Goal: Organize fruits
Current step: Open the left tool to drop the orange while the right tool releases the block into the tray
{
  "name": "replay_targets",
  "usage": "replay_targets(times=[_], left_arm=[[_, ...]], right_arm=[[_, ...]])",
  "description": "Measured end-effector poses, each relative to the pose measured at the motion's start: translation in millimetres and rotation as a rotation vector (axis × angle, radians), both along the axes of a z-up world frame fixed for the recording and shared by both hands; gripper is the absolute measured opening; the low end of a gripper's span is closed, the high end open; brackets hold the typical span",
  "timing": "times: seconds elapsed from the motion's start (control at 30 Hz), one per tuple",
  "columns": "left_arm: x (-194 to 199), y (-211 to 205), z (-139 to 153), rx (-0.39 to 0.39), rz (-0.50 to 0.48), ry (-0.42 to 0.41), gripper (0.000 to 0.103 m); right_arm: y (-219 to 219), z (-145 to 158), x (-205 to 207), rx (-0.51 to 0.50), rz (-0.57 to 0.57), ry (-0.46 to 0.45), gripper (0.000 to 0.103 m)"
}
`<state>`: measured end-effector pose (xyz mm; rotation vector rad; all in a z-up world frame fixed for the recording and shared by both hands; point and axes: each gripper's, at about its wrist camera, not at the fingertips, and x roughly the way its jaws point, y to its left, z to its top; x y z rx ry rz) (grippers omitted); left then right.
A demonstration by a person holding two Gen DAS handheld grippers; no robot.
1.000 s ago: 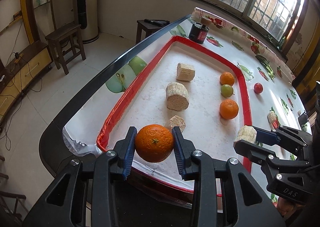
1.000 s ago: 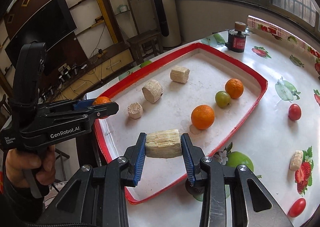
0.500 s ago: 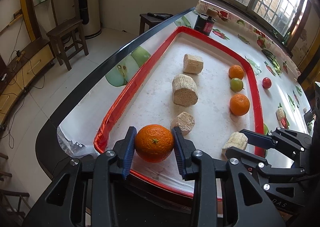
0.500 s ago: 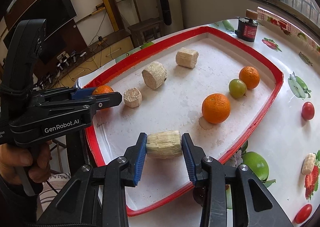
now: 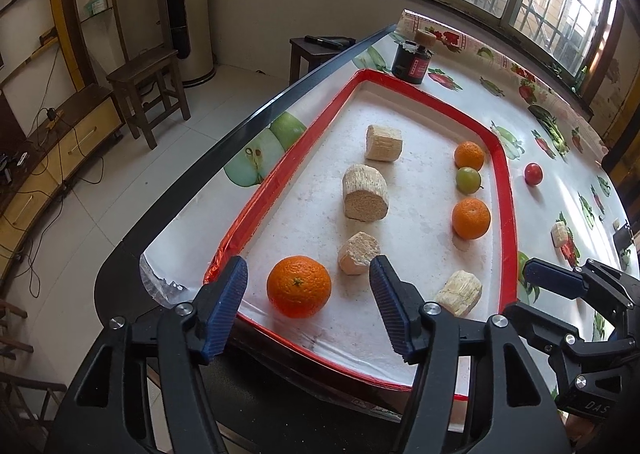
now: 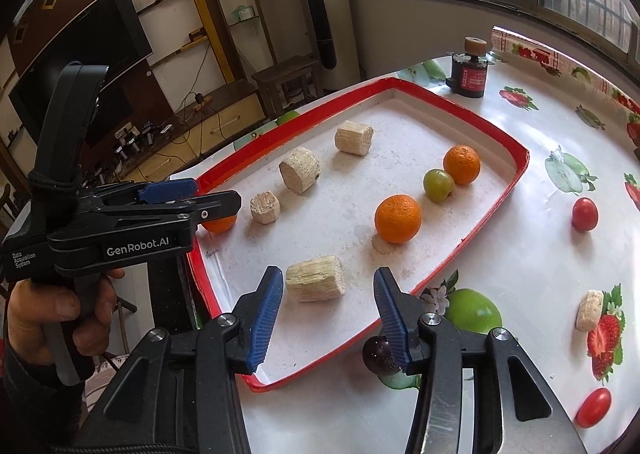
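A red-rimmed white tray [image 5: 505, 189] [image 6: 516, 173] lies on the table. My left gripper [image 5: 308, 304] is open; a large orange [image 5: 299, 286] rests on the tray between its fingers. My right gripper [image 6: 326, 314] is open; a beige log piece [image 6: 315, 278] [image 5: 458, 292] lies on the tray between its fingers. In the tray are also two oranges [image 5: 471, 218] [image 5: 469, 155], a green fruit [image 5: 468, 179] and three more beige pieces [image 5: 365, 198] [image 5: 383, 143] [image 5: 358, 252].
On the fruit-print tablecloth outside the tray lie red tomatoes [image 6: 584, 214] [image 6: 593, 407], a dark plum [image 6: 378, 354], a beige piece [image 6: 589, 310] and a dark jar [image 6: 469, 69]. The table edge drops to the floor at left; stools [image 5: 148, 93] stand there.
Both grippers have opened. The left let the large orange go onto the tray's near corner; the right let the beige log go onto the tray near its front rim.
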<state>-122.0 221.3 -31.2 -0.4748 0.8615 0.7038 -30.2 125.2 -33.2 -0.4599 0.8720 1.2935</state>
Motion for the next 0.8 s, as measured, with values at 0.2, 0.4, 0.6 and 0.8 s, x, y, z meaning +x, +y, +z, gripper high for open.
replay_targets(times=[0.2, 0.4, 0.6, 0.8], left_arm=[[1, -13, 9, 0.011, -0.013, -0.013, 0.063], [5, -26, 18, 0.015, -0.031, -0.028, 0.063], [11, -42, 26, 0.025, -0.058, -0.041, 0.063], [21, -57, 32, 0.023, -0.09, -0.049, 0.063]], right_arm=[[-30, 14, 9, 0.04, -0.043, 0.008, 0.052], [-62, 25, 26, 0.069, -0.109, 0.002, 0.052], [-94, 30, 47, 0.081, -0.177, 0.002, 0.052], [-125, 32, 61, 0.087, -0.24, -0.003, 0.052]])
